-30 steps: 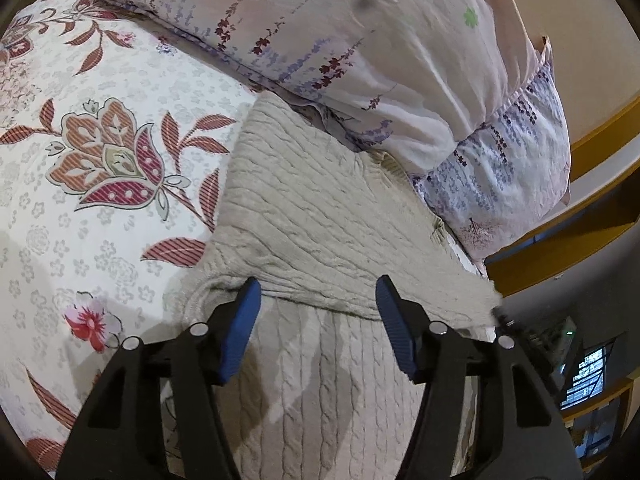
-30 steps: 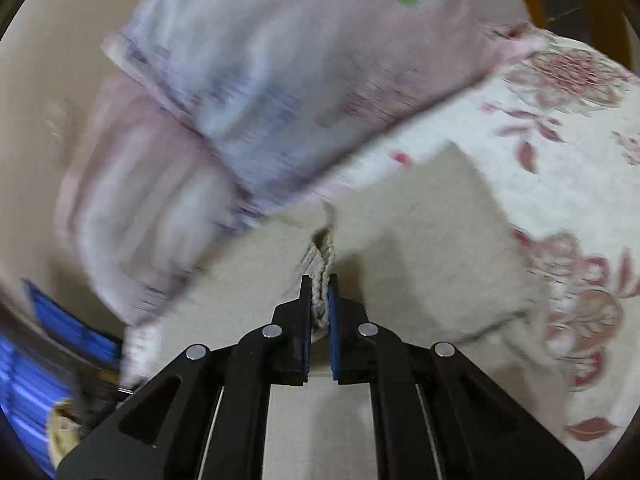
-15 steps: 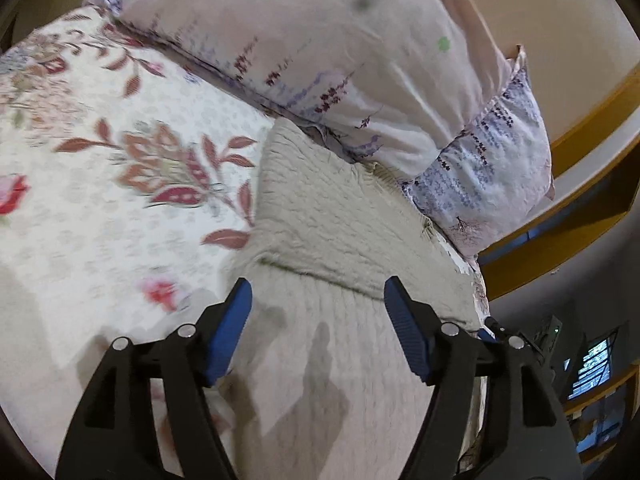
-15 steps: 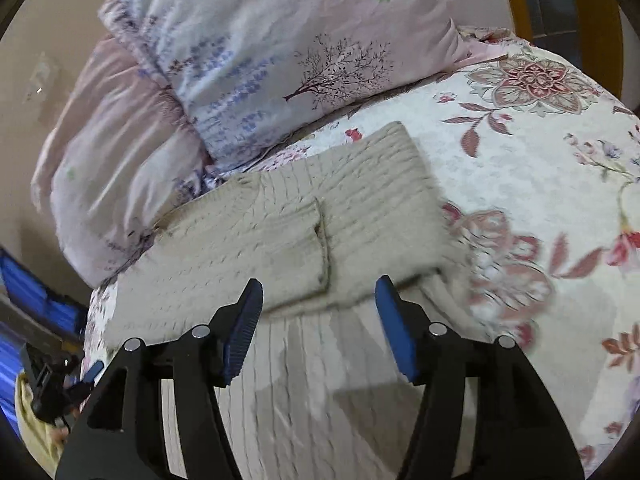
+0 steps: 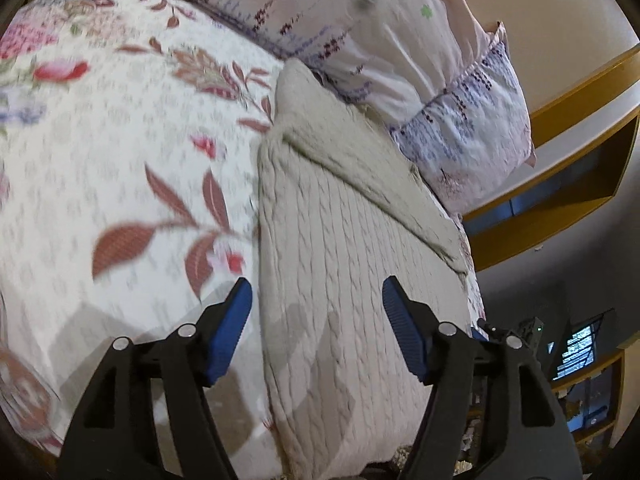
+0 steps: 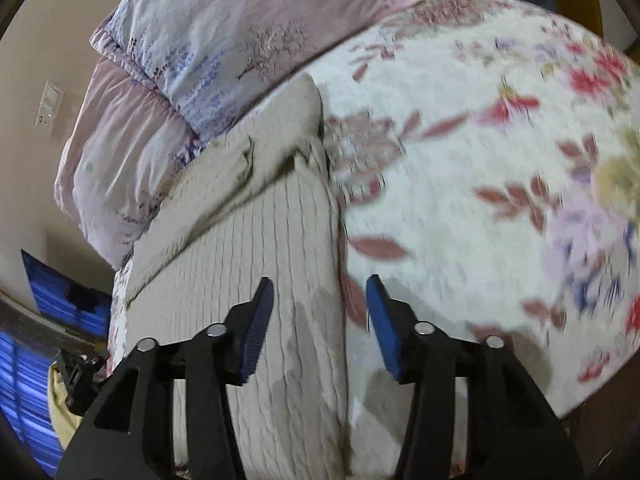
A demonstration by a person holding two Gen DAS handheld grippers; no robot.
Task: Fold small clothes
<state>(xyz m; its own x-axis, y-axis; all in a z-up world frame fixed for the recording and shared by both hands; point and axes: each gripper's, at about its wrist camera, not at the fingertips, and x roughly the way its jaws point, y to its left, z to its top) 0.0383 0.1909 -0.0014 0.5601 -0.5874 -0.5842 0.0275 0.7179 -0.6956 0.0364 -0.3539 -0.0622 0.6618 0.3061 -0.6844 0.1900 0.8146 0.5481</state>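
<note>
The flowered bedspread (image 5: 120,160) beside the knit sweater (image 5: 340,260) lies bare, open to a gripper. Behind the sweater, stacked pillows (image 5: 380,40) block the way, touching its far edge.

Bedroom in a home. Bed (image 5: 120,168) with white floral quilted bedspread; two pale pink and lavender floral pillows (image 6: 224,32) stacked at its head against a beige wall (image 6: 36,40) bearing a switch plate (image 6: 50,108). Yellow-trimmed wooden shelving (image 5: 568,184) beside the bed; beige cable-knit sweater (image 5: 340,280) laid out on the bedspread.
</note>
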